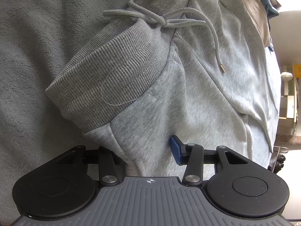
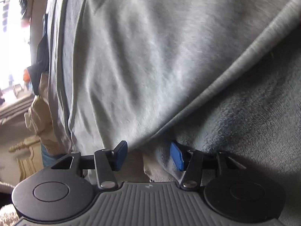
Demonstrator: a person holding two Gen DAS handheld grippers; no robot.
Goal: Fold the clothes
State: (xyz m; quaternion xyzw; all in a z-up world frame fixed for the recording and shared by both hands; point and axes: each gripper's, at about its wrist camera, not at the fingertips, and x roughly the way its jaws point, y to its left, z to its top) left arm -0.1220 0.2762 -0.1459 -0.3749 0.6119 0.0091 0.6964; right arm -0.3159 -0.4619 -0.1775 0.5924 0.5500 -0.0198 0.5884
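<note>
Light grey fleece sweatpants (image 1: 197,94) lay on fuzzy grey blanket (image 1: 28,56). Left gripper (image 1: 148,154) part-open, fabric bunched between; grip uncertain. Right gripper (image 2: 148,156) part-open around hem edge (image 2: 225,75), unclamped. Likely risk: blanket caught too, or hem slipping free.

Rumpled grey drawstring sweatpants (image 1: 197,86) on fleece blanket (image 1: 37,37)

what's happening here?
A person with two handheld grippers is working on grey sweatpants spread on a fuzzy grey blanket. The left gripper sits at the side near the ribbed waistband, fabric bunched between its jaws; the drawstring is tied. The right gripper straddles a fabric edge with a visible gap at its pads. No fold shows in these views.
</note>
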